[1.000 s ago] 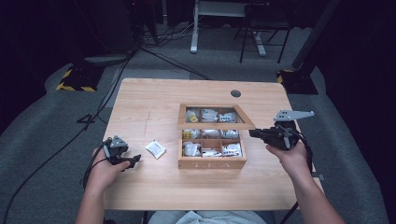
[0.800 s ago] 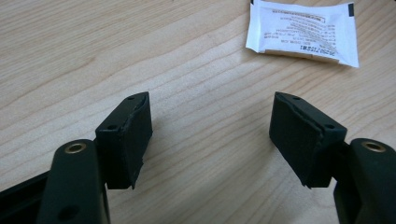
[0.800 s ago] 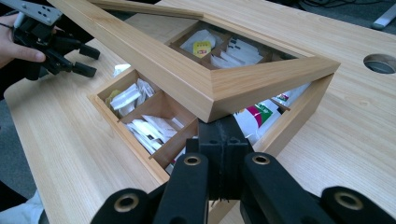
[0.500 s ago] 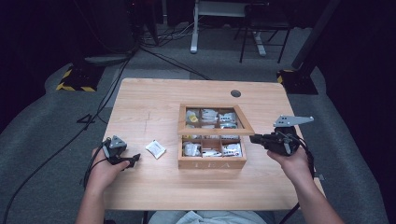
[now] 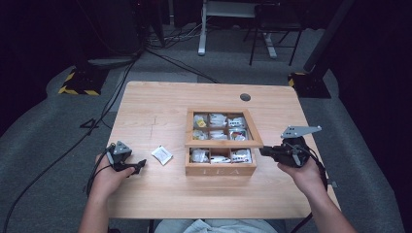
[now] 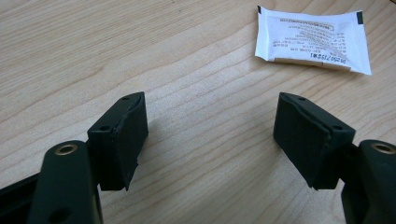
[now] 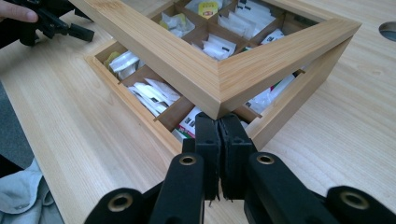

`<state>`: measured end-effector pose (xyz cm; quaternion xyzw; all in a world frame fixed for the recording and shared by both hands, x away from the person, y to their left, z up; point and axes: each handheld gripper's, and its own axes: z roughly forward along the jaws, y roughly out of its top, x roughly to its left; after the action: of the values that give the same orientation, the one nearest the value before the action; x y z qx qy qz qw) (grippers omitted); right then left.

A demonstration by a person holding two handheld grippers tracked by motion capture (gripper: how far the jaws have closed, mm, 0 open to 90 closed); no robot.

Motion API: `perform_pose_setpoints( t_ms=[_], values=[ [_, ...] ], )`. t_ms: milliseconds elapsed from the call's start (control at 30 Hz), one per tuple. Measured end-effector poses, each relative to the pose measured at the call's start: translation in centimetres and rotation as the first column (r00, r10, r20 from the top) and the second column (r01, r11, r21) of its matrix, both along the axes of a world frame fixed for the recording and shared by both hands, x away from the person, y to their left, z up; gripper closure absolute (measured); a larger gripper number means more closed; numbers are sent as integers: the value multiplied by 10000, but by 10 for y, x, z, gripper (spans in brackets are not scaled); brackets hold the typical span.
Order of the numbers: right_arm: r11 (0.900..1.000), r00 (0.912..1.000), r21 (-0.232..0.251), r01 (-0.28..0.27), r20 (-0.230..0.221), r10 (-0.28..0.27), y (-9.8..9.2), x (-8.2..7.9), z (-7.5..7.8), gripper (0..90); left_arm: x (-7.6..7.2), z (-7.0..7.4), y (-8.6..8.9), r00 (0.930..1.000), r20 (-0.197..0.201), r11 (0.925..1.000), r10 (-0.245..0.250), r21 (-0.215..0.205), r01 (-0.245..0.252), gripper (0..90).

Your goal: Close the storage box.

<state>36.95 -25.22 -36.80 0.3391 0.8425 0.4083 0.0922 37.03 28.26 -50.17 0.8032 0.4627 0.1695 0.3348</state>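
In the high view, the tea box sat near the middle of the tabletop, its lid raised. A white sachet lay just left of the box, and the left gripper rested near the tabletop's left edge. The right gripper reached the lid's right corner.

In the left gripper view, the fingers stood wide apart over bare wood, the sachet beyond them.

In the right gripper view, the fingers were pressed together under the lid's corner, seemingly propping it.
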Motion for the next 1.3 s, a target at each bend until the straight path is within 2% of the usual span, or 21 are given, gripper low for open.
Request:
perform_pose_setpoints(
  t_ms=[500,667,1300],
  values=[
    [9988,9995,-455,-152,-273,139,2,-3,-11,861,0,-2,0,9999,127,9999,-107,17,107,255],
    [9949,9994,-983,-225,-279,199,6,-6,-17,860,0,-2,0,9998,141,9999,-121,54,120,256],
    [9882,9948,-1429,-554,-931,423,9,-3,-30,854,2,-2,-1,9999,131,9999,-103,49,102,253]
  ],
)
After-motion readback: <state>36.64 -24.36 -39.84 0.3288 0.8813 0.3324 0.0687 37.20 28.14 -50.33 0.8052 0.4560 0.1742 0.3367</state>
